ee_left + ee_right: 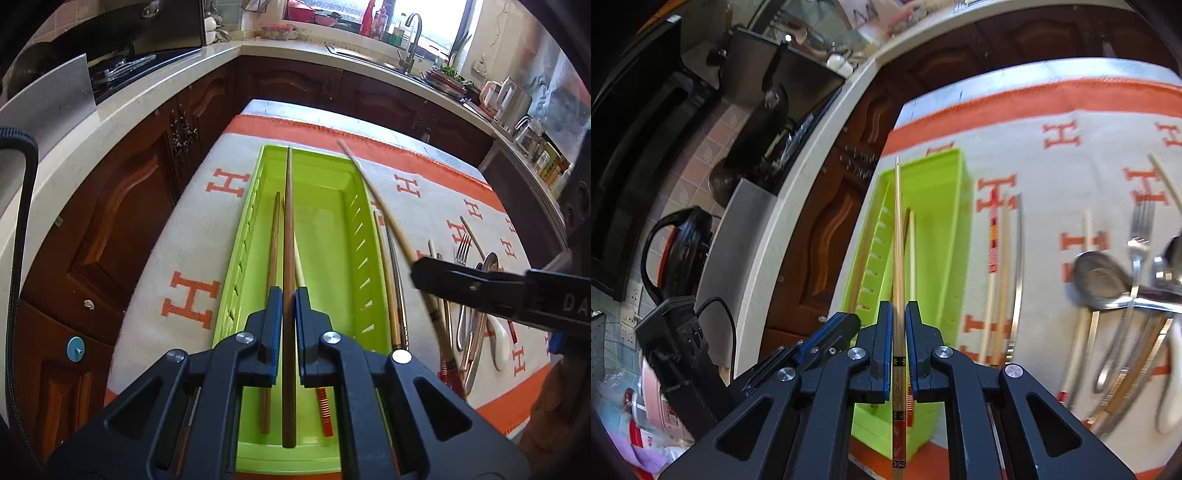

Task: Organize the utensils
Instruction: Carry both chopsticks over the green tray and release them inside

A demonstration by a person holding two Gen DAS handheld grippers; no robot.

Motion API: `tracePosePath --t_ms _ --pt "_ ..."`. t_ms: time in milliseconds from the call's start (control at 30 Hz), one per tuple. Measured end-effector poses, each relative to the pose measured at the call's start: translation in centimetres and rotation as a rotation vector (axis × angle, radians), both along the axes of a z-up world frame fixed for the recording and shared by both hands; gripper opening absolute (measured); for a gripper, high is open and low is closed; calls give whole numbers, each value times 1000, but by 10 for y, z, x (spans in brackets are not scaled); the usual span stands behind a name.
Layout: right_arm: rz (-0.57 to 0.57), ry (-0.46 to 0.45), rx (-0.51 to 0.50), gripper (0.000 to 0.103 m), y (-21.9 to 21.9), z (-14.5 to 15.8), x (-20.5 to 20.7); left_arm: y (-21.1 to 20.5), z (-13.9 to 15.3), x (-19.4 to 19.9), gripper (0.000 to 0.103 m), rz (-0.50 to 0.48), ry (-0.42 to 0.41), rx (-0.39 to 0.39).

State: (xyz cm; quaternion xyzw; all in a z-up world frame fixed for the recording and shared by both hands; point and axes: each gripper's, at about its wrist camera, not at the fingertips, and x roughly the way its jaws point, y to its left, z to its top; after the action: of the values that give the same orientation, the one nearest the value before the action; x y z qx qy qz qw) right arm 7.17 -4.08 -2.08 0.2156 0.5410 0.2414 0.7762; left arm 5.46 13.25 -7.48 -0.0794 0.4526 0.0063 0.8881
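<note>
One green tray (364,236), one fork (463,251), two grippers.

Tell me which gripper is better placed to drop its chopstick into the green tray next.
Left, probably. The left gripper holds its dark chopstick lengthwise over the green tray. The right gripper holds its pale chopstick angled across the tray's rim.

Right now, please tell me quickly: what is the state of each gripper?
Left gripper: closed on a dark brown chopstick.
Right gripper: closed on a pale bamboo chopstick.
</note>
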Motion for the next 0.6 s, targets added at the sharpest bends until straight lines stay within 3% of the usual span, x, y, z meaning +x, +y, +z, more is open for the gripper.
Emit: tracePosePath --t_ms 167,300,600 --pt "16 30 -49 16 20 -20 7 7 -10 5 6 -37 26 -62" --pt "-2 -6 -74 36 22 -18 6 13 -17 8 7 -23 67 -94" --pt "11 -78 -153 38 16 -8 -6 16 -20 8 7 14 65 -104"
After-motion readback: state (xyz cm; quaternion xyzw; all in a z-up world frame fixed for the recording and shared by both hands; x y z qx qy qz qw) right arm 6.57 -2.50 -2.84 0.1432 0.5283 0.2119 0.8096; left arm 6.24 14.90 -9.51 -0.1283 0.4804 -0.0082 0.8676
